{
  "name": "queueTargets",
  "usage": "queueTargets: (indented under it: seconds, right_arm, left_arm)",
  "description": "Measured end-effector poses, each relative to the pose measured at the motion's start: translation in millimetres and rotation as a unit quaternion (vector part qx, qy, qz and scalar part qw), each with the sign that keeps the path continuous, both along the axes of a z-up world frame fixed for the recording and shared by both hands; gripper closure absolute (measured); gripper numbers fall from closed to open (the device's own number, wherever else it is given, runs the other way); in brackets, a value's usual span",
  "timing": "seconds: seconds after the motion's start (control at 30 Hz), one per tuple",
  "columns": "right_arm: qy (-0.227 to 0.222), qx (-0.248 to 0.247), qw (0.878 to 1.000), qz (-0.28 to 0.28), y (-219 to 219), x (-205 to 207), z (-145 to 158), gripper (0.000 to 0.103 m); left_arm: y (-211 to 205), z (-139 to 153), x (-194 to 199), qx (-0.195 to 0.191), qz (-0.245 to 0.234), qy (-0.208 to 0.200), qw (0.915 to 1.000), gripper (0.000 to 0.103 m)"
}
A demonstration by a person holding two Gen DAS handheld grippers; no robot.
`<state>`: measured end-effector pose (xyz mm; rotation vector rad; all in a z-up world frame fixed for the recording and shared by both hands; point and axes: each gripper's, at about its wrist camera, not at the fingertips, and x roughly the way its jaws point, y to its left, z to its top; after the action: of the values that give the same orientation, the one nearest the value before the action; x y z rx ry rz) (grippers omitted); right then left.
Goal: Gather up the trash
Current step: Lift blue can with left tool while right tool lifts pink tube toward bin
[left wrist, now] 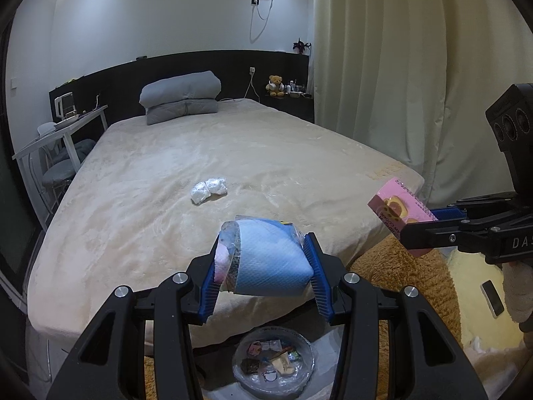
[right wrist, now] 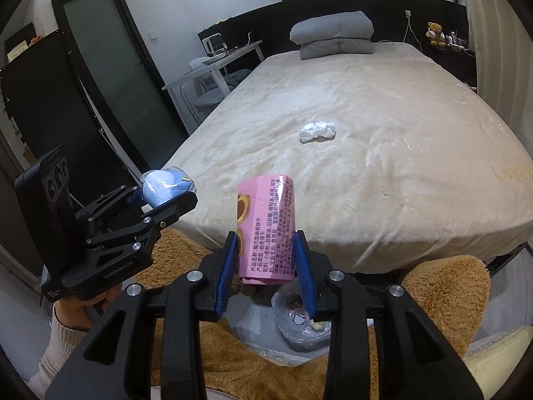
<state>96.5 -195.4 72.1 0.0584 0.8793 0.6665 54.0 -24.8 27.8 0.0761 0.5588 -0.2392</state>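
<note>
My left gripper [left wrist: 263,260] is shut on a light blue packet [left wrist: 273,260] wrapped in clear plastic, held above the foot of the bed. The same gripper [right wrist: 166,196] shows at the left of the right wrist view, the blue packet [right wrist: 160,188] in its jaws. My right gripper [right wrist: 265,260] is shut on a pink biscuit wrapper [right wrist: 266,226] with printed text. That right gripper [left wrist: 423,233] holds the pink wrapper [left wrist: 396,206] at the right of the left wrist view. A crumpled clear plastic wad [left wrist: 208,190] [right wrist: 317,130] lies on the beige bed [left wrist: 200,153]. Below on the floor stands a plastic-lined trash bin [left wrist: 273,360] [right wrist: 299,316] with scraps inside.
A brown furry rug [right wrist: 443,293] covers the floor by the bed's foot. A grey folded quilt [left wrist: 181,95] lies at the headboard. A white desk with a chair [left wrist: 56,140] stands left of the bed, curtains [left wrist: 399,66] hang on the right, and a dark door [right wrist: 110,66] is far left.
</note>
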Motion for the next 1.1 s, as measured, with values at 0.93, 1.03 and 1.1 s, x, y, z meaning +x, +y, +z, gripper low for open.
queueTargets:
  seconds: [0.93, 1.03, 1.1]
  right_arm:
    - [0.145, -0.069, 0.987, 0.019, 24, 50, -134, 0.068]
    - [0.17, -0.078, 0.982, 0.019, 27, 59, -157, 0.068]
    - [0.185, -0.082, 0.979, 0.019, 28, 64, -171, 0.068]
  left_arm:
    - [13, -115, 54, -0.034, -0.001, 0.148, 0.9884, 0.058]
    - [17, -134, 62, -0.044, 0.001, 0.171, 0.9843, 0.058]
    - [19, -146, 66, -0.049, 0.002, 0.186, 0.9813, 0.058]
